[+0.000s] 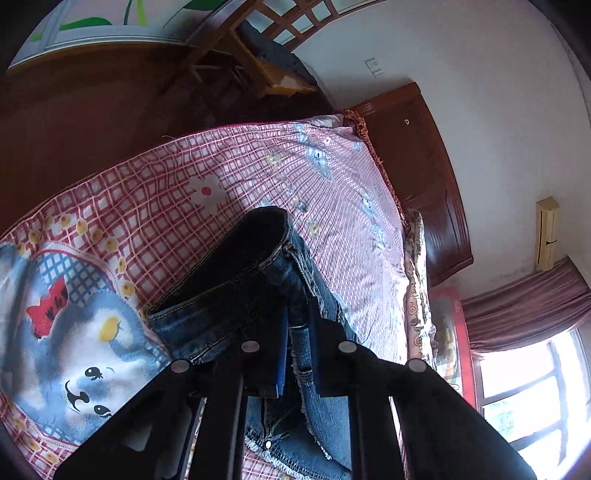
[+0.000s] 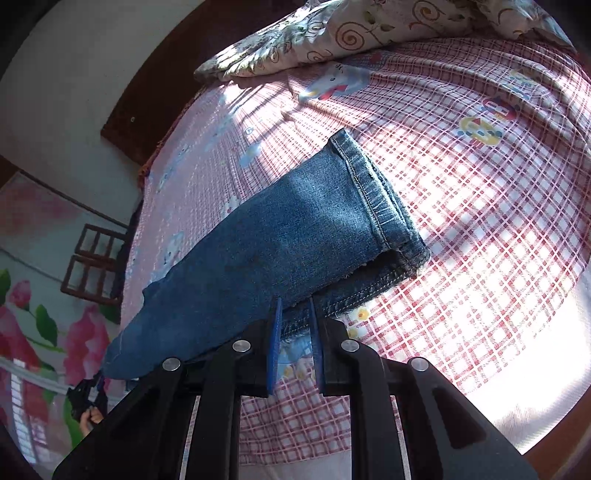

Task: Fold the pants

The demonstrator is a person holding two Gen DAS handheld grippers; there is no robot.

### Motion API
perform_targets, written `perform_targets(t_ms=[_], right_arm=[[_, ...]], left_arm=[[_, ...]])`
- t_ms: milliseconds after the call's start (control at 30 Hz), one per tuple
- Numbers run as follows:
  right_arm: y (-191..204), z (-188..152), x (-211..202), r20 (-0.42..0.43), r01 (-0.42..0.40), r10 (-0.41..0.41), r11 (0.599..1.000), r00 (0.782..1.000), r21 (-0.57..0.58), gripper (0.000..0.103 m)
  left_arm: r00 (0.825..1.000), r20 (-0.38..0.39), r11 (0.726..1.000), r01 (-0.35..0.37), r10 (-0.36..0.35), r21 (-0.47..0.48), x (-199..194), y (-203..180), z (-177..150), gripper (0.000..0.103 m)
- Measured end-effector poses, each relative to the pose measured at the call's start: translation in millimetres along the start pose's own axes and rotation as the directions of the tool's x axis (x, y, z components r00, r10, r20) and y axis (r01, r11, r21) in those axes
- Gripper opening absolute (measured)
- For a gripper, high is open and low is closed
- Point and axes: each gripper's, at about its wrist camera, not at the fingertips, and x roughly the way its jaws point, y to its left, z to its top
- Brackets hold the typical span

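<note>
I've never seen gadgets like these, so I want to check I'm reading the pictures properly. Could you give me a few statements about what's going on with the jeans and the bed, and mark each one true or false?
1. Both grippers are clamped on the jeans. True: the left gripper and the right gripper each pinch denim between blue pads.
2. The bed sheet is plain white. False: it is a pink checked sheet with cartoon prints.
3. A stitched leg hem shows in the right wrist view. True.
4. The jeans lie flat, untouched, on the sheet. False: they are lifted and hang from the grippers.
5. A patterned pillow lies on the bed. True.
</note>
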Motion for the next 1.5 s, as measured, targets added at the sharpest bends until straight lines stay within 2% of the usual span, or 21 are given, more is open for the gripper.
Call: perform_targets(t_ms=[33,100,167,367,433,500,567,600,633,667,700,767,867,933,1067,1133,1200,1267,1333,1433,1500], right_arm=[[-5,0,0,0.000,-0.034,0.034,0.999,0.999,0.040,0.017],[-16,0,0,0.010,-0.080,0.080,0.988,0.997,0.135,0.053],[-22,-1,2,0.025,-0.129,0.127,0.974,0.992,0.186,0.053],[-36,10,13,0.053,-0.137,0.127,0.949,0.990,0.283,0.053],[-39,16,18,0.057,-0.119,0.107,0.951,0.993,0.285,0.053],[-41,19,25,0.040,-0.054,0.045,0.953,0.998,0.297,0.053],[-43,21,32,0.038,-0.060,0.051,0.951,0.998,0.302,0.053],[-41,22,34,0.043,-0.045,0.034,0.955,0.998,0.292,0.049],[-38,24,35,0.056,-0.044,0.030,0.961,0.998,0.274,0.038],[-34,26,36,0.061,-0.047,0.033,0.968,0.998,0.247,0.013],[-27,29,37,0.050,-0.018,0.008,0.978,0.999,0.208,0.004],[-12,33,31,0.062,-0.001,-0.008,0.989,0.998,0.145,0.002],[11,39,3,0.140,-0.079,0.068,0.994,0.988,0.076,0.002],[14,41,-11,0.156,-0.088,0.079,0.994,0.985,0.056,0.002],[-12,37,8,0.067,0.034,-0.036,0.999,0.997,0.035,0.002],[-28,25,27,0.017,0.089,-0.090,0.996,0.996,0.030,0.002],[-33,16,40,0.005,0.140,-0.140,0.990,0.990,-0.010,0.002],[-39,11,38,0.025,0.118,-0.118,0.993,0.993,0.005,0.002],[-42,13,37,-0.003,0.111,-0.111,0.993,0.994,0.025,0.002],[-28,9,22,-0.050,0.231,-0.233,0.972,0.971,-0.047,0.010],[-18,2,8,-0.052,0.260,-0.265,0.961,0.963,-0.095,0.010]], left_arm=[[1.000,-0.001,1.000,-0.004,0.004,0.018,-1,-4,2,0.010],[1.000,-0.008,0.998,-0.026,0.027,0.061,0,-11,3,0.010],[0.999,-0.015,0.998,-0.032,0.032,0.054,2,-9,5,0.010],[0.999,-0.011,0.997,-0.029,0.030,0.065,5,-16,6,0.010],[0.999,-0.014,0.997,-0.029,0.030,0.068,7,-18,7,0.010],[0.999,-0.018,0.997,-0.030,0.032,0.072,7,-18,8,0.010],[0.999,-0.021,0.997,-0.029,0.031,0.074,8,-18,9,0.010],[0.999,-0.022,0.997,-0.030,0.031,0.074,7,-18,8,0.010],[0.999,-0.023,0.997,-0.030,0.031,0.073,7,-17,9,0.010],[0.999,-0.023,0.997,-0.028,0.030,0.072,7,-17,9,0.010],[0.999,-0.023,0.997,-0.026,0.028,0.073,7,-17,9,0.010],[0.999,-0.024,0.997,-0.024,0.026,0.076,6,-17,9,0.010],[0.999,-0.028,0.997,-0.016,0.018,0.073,3,-16,9,0.010],[0.999,-0.031,0.998,-0.009,0.011,0.064,-1,-13,7,0.010],[0.996,-0.057,0.996,-0.058,0.062,0.072,-1,6,-2,0.010],[0.993,-0.073,0.995,-0.087,0.090,0.044,1,23,-8,0.010],[0.990,-0.083,0.993,-0.115,0.117,0.025,3,37,-15,0.010],[0.985,-0.090,0.989,-0.145,0.146,0.017,8,48,-21,0.010],[0.978,-0.102,0.983,-0.182,0.184,0.028,14,53,-25,0.012],[0.972,-0.088,0.975,-0.215,0.219,0.053,10,49,-27,0.018],[0.960,-0.053,0.960,-0.269,0.274,0.084,0,43,-26,0.020]])
